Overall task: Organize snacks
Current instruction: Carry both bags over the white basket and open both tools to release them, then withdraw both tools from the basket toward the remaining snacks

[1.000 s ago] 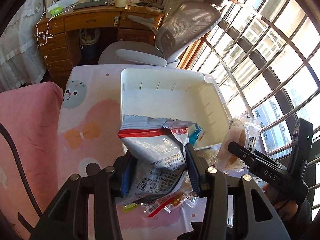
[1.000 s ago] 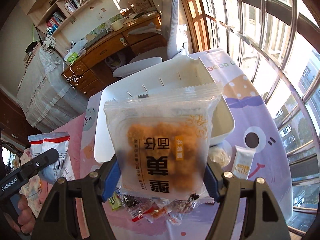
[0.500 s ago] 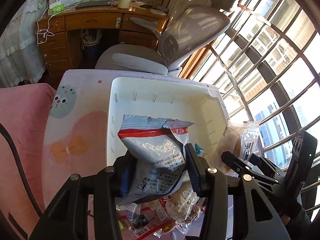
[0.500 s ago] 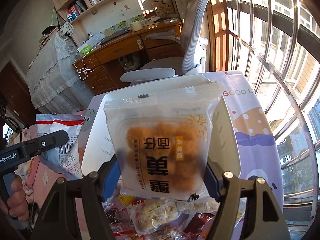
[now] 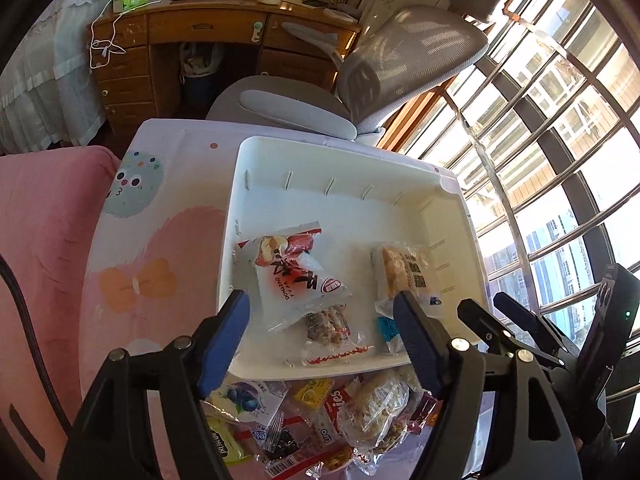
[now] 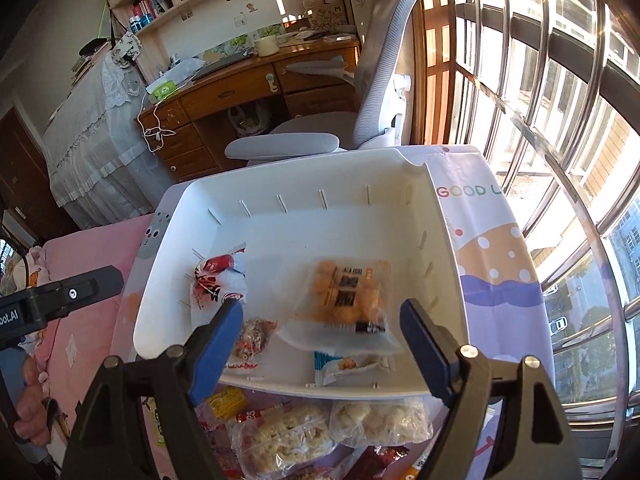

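Nearest: left tongs (image 5: 322,312), black arms with blue pads, just spread apart, nothing between the pads; right tongs (image 6: 322,322), same make, likewise just spread and pinching nothing. Both poised over the near edge of a white rectangular plastic bin (image 5: 344,160).

On the worktop (image 5: 120,272), covered by a pink and lilac cartoon-printed cloth, just before the bin's near wall: heap of loose snack packets (image 5: 320,412), clear bags of pale puffed pieces, a yellow packet, a blueberry-printed packet, red wrappers.

Inside the bin, near half: white and red printed snack bag (image 5: 296,276) lying flat at the left, partly over a small clear packet of brown nut pieces (image 5: 328,326); translucent packet of orange-brown fried pieces (image 6: 344,300) lying flat at the right, label side up, its near end overlapping a small blue and white packet (image 6: 348,366). Far half of the bin bare.

Left edge of the right wrist view: a hand (image 6: 28,404) gripping the other tool's handle.

Beyond the worktop: grey mesh office chair (image 5: 400,64); brown wooden desk with drawers (image 5: 192,36); curved barred window at the right.
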{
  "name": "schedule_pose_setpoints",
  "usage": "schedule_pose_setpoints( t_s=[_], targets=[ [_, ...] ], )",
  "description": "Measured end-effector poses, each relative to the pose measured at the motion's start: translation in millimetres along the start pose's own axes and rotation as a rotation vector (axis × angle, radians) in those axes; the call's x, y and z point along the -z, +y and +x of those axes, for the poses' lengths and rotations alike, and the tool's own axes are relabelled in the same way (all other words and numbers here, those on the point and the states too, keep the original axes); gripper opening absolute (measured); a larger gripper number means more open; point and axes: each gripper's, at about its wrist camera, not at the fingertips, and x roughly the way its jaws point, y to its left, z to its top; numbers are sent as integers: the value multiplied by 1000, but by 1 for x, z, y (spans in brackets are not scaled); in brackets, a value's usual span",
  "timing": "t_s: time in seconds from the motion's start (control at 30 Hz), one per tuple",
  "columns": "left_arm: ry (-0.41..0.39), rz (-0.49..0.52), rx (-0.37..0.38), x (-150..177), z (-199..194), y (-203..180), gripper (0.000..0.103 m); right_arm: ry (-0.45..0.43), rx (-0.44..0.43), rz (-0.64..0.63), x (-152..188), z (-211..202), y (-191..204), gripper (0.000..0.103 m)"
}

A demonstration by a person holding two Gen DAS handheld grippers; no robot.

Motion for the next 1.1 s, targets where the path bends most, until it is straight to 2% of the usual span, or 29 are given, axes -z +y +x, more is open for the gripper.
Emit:
schedule_pose_setpoints(
  t_s=[0.47,0.8,1.1],
  targets=[
    [3,34,29,22,-28,-2,79,-17,23,23,19,-28,4,82],
    [-18,78,70,53,-60,-1,79,-39,65,76,55,-61,9,82],
    [-16,123,92,88,-87,10,84,-76,115,140,95,-96,16,82]
  ],
)
